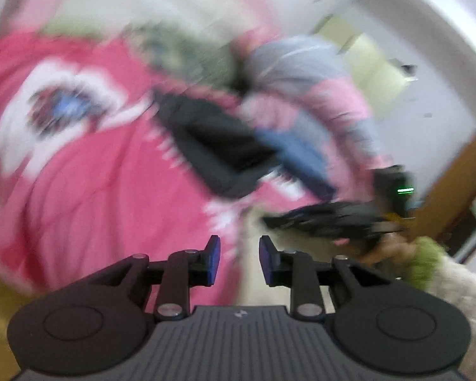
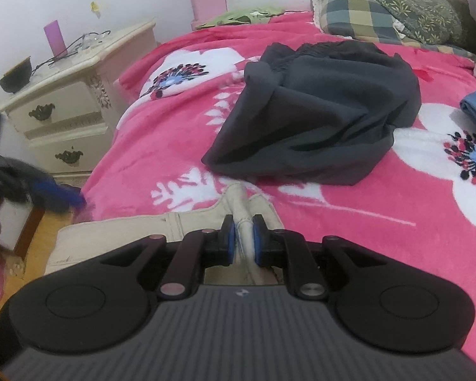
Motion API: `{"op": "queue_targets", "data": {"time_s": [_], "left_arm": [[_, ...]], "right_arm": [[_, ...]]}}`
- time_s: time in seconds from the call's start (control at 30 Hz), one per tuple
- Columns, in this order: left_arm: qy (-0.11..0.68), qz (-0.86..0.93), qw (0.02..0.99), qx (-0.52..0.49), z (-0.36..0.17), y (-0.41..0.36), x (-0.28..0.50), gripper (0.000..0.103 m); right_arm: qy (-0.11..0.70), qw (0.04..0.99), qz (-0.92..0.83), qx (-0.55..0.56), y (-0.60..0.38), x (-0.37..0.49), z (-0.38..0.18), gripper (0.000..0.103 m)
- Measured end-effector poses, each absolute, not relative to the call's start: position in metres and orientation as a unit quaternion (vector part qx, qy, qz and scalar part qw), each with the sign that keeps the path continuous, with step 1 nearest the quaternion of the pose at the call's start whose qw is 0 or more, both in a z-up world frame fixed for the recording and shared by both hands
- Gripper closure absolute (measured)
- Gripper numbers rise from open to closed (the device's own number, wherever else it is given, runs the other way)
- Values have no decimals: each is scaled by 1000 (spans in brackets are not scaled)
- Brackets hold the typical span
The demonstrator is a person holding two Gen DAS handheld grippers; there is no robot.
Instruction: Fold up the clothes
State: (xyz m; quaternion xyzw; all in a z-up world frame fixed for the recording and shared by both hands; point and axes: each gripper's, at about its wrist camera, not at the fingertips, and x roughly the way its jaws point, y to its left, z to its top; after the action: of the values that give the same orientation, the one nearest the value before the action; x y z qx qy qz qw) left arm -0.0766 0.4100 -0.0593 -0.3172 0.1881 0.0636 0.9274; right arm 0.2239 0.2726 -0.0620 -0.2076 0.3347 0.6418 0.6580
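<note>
Your right gripper pinches the cream trousers at the pink blanket's near edge; your left gripper hangs open, empty. Folding looks barely begun; the dark garment lies crumpled beyond.

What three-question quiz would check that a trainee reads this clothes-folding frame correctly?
1. True or false: the right gripper is pinching the cream garment.
2. Multiple choice: the dark grey garment lies on A) the nightstand, B) the pink floral blanket, C) the floor.
3. Fill in: the left gripper has its jaws ____ with nothing between them.

Key:
1. True; a fold of cream cloth sits between its blue pads.
2. B.
3. Open; the left wrist view is blurred, but the gap is clear.
</note>
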Motion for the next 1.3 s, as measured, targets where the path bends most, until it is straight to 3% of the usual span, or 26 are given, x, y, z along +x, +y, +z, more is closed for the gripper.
{"op": "queue_targets", "data": {"time_s": [0.1,0.23,0.27,0.43,0.57,0.7,0.87,1.13,1.2,1.23,1.3], "left_arm": [[173,21,931,-321,-48,392,-61,76],[212,8,920,-328,-51,375,-18,77],[222,9,917,-332,-52,373,-7,77],[245,40,914,-322,-58,367,39,77],[261,61,902,-340,-68,364,78,76],[261,106,889,-361,-90,363,95,82],[234,123,889,-373,-106,364,91,94],[219,134,899,-354,-109,362,86,99],[217,134,901,-351,-109,361,86,99],[217,135,902,-348,-109,361,86,99],[217,137,903,-345,-109,360,88,99]], "right_arm": [[344,663,637,-191,273,226,-60,88],[347,685,625,-139,260,236,-42,52],[345,692,622,-123,253,240,-35,48],[317,753,576,-33,187,269,10,36],[295,790,536,-38,124,268,26,36],[309,790,520,-94,93,253,9,43],[321,781,515,-144,84,239,-17,68],[349,761,516,-180,89,234,-44,69],[354,765,505,-183,89,234,-49,81],[357,768,499,-185,89,234,-52,92],[346,775,493,-190,89,230,-51,100]]}}
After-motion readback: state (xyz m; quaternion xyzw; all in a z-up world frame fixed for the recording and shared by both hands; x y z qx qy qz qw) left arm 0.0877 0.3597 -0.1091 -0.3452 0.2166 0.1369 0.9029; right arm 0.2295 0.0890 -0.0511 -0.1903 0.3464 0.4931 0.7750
